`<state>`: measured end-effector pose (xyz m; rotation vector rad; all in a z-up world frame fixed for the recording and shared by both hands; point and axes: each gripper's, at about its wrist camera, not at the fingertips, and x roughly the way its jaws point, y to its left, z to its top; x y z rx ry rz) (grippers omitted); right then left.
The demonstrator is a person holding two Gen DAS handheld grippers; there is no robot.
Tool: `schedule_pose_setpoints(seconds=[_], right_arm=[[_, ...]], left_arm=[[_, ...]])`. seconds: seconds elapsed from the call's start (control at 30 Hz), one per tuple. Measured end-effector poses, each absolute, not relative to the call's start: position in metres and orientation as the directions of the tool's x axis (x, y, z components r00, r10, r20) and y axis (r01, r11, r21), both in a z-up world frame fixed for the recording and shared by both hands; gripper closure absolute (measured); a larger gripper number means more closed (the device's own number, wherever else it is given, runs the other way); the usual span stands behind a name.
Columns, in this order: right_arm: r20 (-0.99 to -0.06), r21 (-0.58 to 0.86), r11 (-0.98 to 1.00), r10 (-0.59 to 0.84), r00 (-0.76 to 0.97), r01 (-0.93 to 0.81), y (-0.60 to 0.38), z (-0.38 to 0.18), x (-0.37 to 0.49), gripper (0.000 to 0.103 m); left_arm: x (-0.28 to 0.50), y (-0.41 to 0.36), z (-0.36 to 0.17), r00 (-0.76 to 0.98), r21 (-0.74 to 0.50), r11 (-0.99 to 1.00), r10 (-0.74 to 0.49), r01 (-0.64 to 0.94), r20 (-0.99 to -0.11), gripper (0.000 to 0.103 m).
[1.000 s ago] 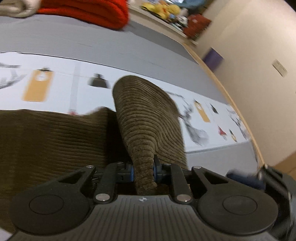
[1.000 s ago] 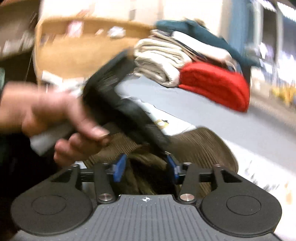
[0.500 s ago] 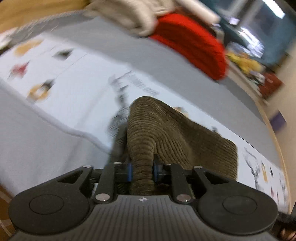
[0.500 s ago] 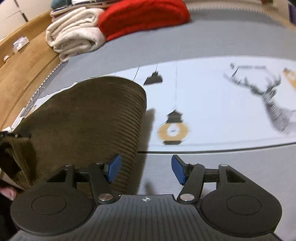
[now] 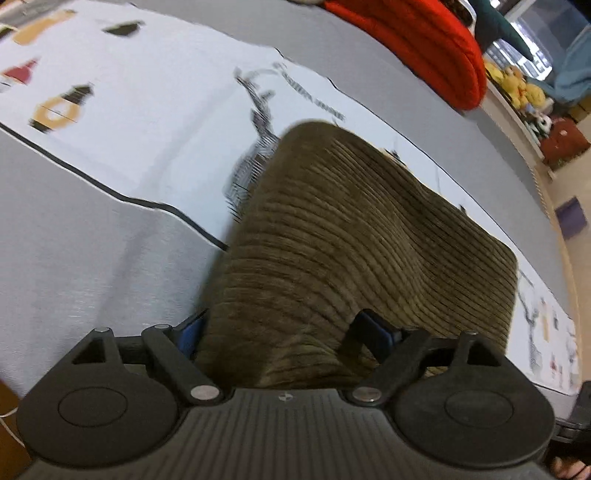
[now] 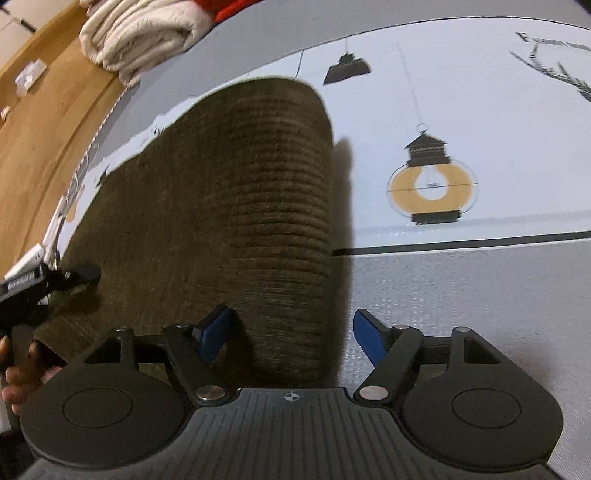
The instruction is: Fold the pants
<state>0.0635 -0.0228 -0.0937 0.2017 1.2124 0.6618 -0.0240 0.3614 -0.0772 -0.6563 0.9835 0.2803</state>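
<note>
Brown corduroy pants lie folded over on a white printed cloth. My left gripper hovers low over their near end. Its jaws are opening, and the fabric bulges up between the blue pads without being pinched. In the right wrist view the pants show a rounded folded edge. My right gripper straddles that edge; its jaws are opening too and stand apart from the cloth. The left gripper shows at the pants' far left side, held by a person's hand.
The white cloth with lantern and deer prints lies on a grey mat. A red folded blanket and cream towels are stacked at the back. Yellow toys and a purple box sit beyond the mat's edge.
The left gripper, shut on a pinched ridge of the pants, has come down and spread its jaws, letting the fabric settle. The right gripper's jaws have widened over the folded edge.
</note>
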Motion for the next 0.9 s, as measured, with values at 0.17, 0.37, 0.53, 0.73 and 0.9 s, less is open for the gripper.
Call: schedule_pose_setpoints(seconds=[0.17,0.37,0.53,0.73,0.9], right_arm=[[-0.765,0.475,0.763,0.604,0.222,-0.438,-0.015,-0.083,0.060,0.069],[-0.706,0.449,0.764,0.621,0.340,-0.463,-0.036,-0.053,0.058,0.082],[-0.668,0.416,0.787,0.604,0.434,-0.455,-0.082,-0.021,0.073,0.083],[-0.678,0.345,0.850,0.519,0.521,-0.397,-0.162,-0.001,0.105,0.084],[-0.732,0.286,0.918,0.395,0.555,-0.275,-0.211,-0.012,0.122,0.083]], left_arm=[[-0.017,0.349,-0.074,0.545,-0.348,0.797,-0.029,-0.493,-0.838,0.032],[-0.005,0.324,-0.059,0.600,-0.373,0.806,-0.028,-0.460,-0.800,0.055],[0.028,0.277,-0.056,0.634,-0.452,0.813,-0.137,-0.367,-0.761,0.058],[0.073,0.198,-0.057,0.659,-0.522,0.826,-0.273,-0.212,-0.701,0.059],[0.088,0.169,-0.072,0.600,-0.450,0.870,-0.254,-0.201,-0.759,0.042]])
